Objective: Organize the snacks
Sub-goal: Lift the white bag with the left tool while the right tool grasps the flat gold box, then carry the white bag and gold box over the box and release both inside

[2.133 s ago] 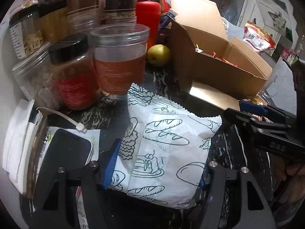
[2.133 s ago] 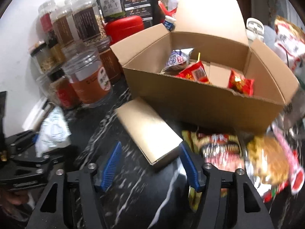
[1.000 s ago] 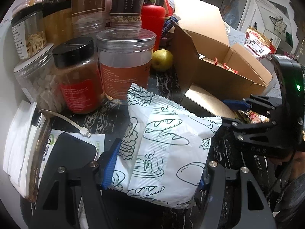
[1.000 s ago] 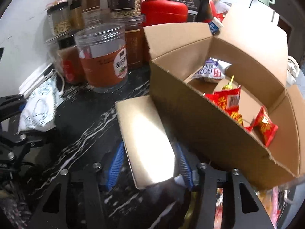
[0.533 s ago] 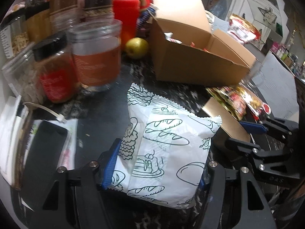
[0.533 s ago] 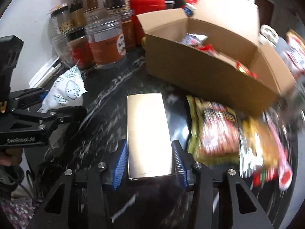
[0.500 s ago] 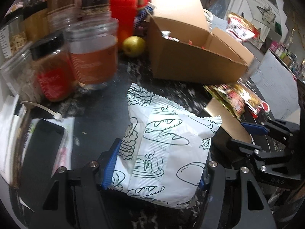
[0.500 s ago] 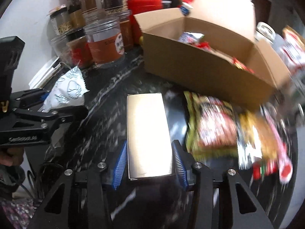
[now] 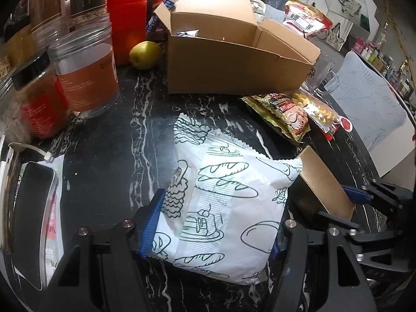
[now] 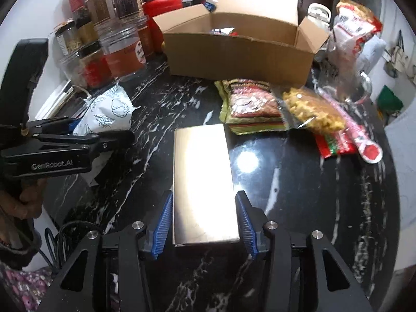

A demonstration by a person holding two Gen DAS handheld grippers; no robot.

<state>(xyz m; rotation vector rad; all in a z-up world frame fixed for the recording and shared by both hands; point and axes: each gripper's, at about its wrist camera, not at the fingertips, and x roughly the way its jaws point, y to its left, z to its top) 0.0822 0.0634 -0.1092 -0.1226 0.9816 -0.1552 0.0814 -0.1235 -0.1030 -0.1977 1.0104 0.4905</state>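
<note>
My left gripper (image 9: 218,223) is shut on a white snack bag printed with bread drawings (image 9: 228,195), held over the black marble counter; the same bag shows in the right wrist view (image 10: 109,111). A flat gold box (image 10: 202,176) lies between the blue pads of my right gripper (image 10: 204,200). Those jaws are opening, with a thin gap at the left pad. From the left wrist view, the gold box (image 9: 319,182) sits just right of the bag. An open cardboard box (image 10: 239,54) with several snack packets inside stands behind.
Two snack packs (image 10: 252,106) (image 10: 312,111) lie in front of the cardboard box. Jars (image 9: 85,78), a red canister (image 9: 127,23) and a pear (image 9: 144,54) crowd the back left. A phone (image 9: 31,208) lies at the left edge, a glass mug (image 10: 348,88) at the right.
The right gripper closed on the gold box beside the cardboard box and pulled it back toward the near edge; its pads now stand slightly wider. The left gripper carried the bag rightward.
</note>
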